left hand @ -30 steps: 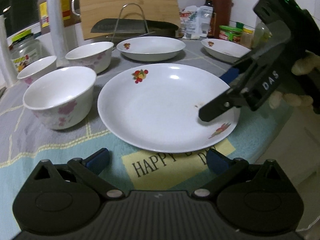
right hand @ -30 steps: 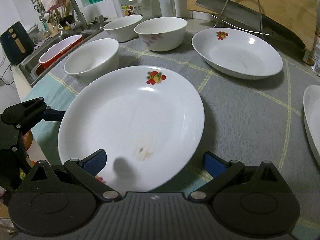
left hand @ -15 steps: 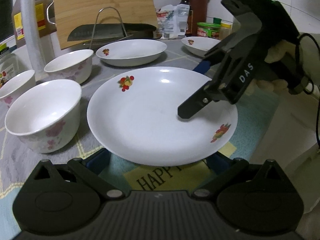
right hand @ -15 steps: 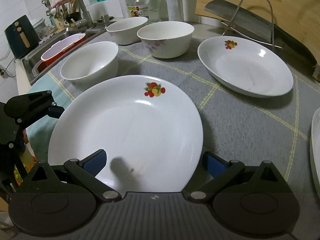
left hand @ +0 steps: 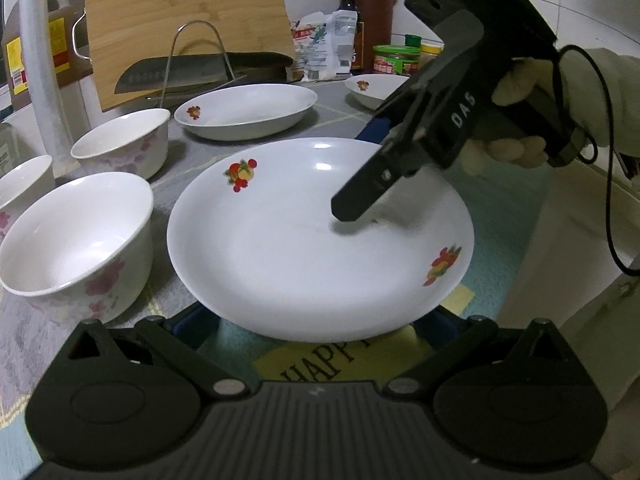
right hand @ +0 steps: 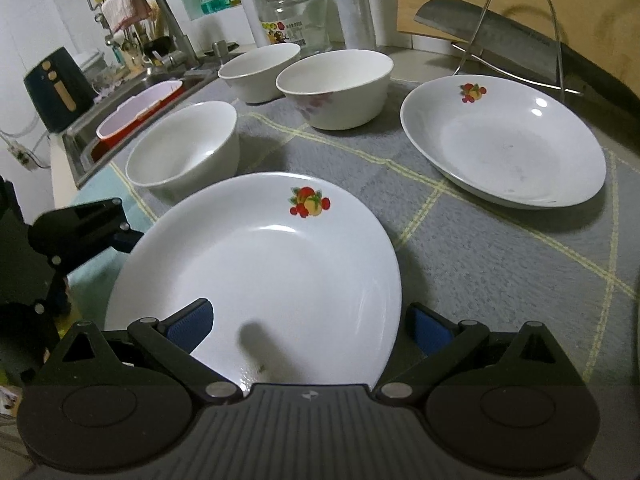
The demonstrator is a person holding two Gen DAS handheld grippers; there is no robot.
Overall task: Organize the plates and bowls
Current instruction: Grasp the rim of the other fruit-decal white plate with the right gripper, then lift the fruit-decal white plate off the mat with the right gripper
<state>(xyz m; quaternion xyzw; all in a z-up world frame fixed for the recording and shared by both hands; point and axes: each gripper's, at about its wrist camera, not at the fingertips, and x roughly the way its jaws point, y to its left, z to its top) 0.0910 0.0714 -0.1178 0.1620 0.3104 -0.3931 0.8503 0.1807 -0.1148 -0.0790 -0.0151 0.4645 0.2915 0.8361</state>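
Progress so far looks like basically zero, judging by how everything lies. Nothing is stacked: three bowls sit separately on the gray mat (right hand: 500, 248), one near the front (right hand: 184, 152), two further back (right hand: 334, 86) and (right hand: 260, 70), all apart or just beside each other. A second plate (right hand: 504, 140) sits on its own by the wire rack (right hand: 520, 32), and a third plate (left hand: 376, 88) is off toward the jars at the back.

The front plate (right hand: 260, 272) is the one in play. The right gripper (right hand: 310, 326) has its fingers spread wide, one tip over the inside of the plate and the other outside the rim, so it straddles the edge but I wouldn't call it clamped. The left gripper (left hand: 316, 320) is also wide open, its fingertips hidden under the near edge of that plate. The plate looks tipped or lifted a bit off the mat, can't tell for sure.

So my read: first plate is just getting picked up, and all the stacking of plates and bowls is left to do.
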